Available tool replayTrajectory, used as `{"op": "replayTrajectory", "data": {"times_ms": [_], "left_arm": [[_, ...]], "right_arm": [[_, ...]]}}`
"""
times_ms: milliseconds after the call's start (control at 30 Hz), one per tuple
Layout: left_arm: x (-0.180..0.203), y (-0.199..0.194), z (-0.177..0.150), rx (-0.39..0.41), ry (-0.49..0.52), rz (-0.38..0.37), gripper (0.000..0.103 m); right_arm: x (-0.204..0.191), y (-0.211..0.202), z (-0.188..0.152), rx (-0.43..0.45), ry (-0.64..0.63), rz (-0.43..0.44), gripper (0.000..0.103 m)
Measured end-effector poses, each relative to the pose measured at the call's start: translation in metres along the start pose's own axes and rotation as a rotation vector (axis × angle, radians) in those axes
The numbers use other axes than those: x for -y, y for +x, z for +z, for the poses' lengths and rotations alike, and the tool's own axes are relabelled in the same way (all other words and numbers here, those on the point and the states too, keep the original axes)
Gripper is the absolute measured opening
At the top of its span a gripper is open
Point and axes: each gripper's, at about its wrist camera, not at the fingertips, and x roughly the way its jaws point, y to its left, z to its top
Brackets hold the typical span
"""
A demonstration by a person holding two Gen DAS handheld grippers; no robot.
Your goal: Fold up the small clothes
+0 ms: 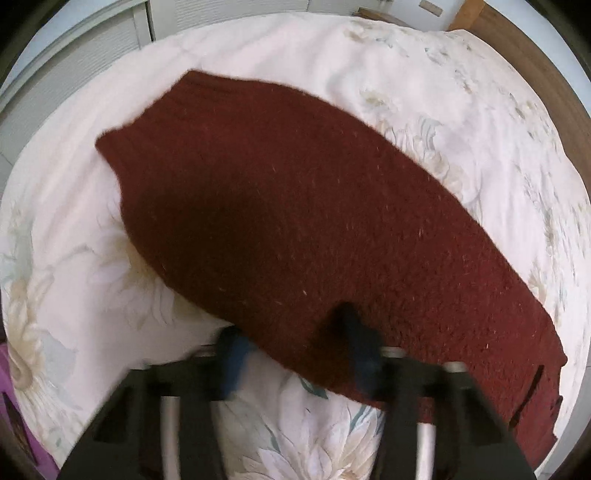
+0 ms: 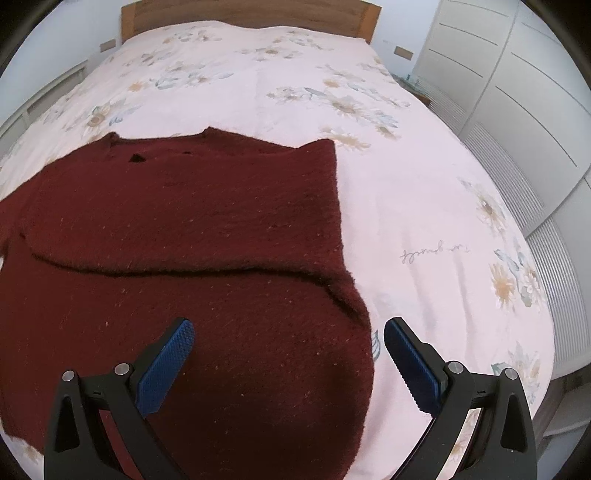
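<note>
A dark red knitted sweater (image 1: pixel 295 221) lies on the bed. In the right wrist view the sweater (image 2: pixel 184 229) has one part folded over its body, with a fold edge running across it. My left gripper (image 1: pixel 291 339) is open and blurred; its right finger lies on the sweater's near edge, its left finger just off the edge on the bedspread. My right gripper (image 2: pixel 288 332) is open and empty, low over the sweater's right edge; its left finger is above the knit, its right finger above the bedspread.
The bed has a pale pink bedspread (image 2: pixel 406 184) with flower prints. A wooden headboard (image 2: pixel 251 14) stands at the far end. White wardrobe doors (image 2: pixel 517 92) line the right side. A purple object (image 1: pixel 11 406) sits at the left edge.
</note>
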Motion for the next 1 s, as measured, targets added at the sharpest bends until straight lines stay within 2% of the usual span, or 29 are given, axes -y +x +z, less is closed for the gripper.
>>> {"op": "replayTrajectory", "data": {"times_ms": [67, 167, 300, 400, 500, 633, 733, 867, 1000], "left_arm": [[-0.007, -0.004, 0.005, -0.012, -0.015, -0.013, 0.014], [-0.010, -0.011, 0.010, -0.030, -0.003, -0.021, 0.010], [0.009, -0.038, 0.010, 0.045, 0.092, -0.045, 0.010], [0.035, -0.068, 0.001, 0.101, 0.205, -0.041, 0.008], [0.065, -0.097, -0.014, 0.126, 0.284, -0.099, 0.005], [0.132, -0.124, -0.048, 0.152, 0.422, -0.184, 0.004], [0.186, -0.126, -0.072, 0.155, 0.510, -0.236, 0.003], [0.233, -0.110, -0.091, 0.109, 0.537, -0.282, 0.003], [0.237, -0.097, -0.091, 0.086, 0.504, -0.264, 0.003]], "right_arm": [[0.002, -0.001, -0.001, 0.004, 0.010, 0.006, 0.103], [0.004, -0.002, -0.003, 0.004, 0.018, 0.012, 0.103], [0.007, -0.004, -0.002, 0.010, 0.028, 0.023, 0.103], [0.006, -0.005, -0.001, 0.019, 0.025, 0.029, 0.103], [0.005, -0.008, 0.002, 0.034, 0.021, 0.038, 0.103], [0.005, -0.013, 0.007, 0.054, 0.044, 0.066, 0.103], [0.005, -0.016, 0.011, 0.066, 0.049, 0.079, 0.103], [0.006, -0.023, 0.016, 0.088, 0.052, 0.097, 0.103], [0.006, -0.025, 0.016, 0.092, 0.043, 0.102, 0.103]]}}
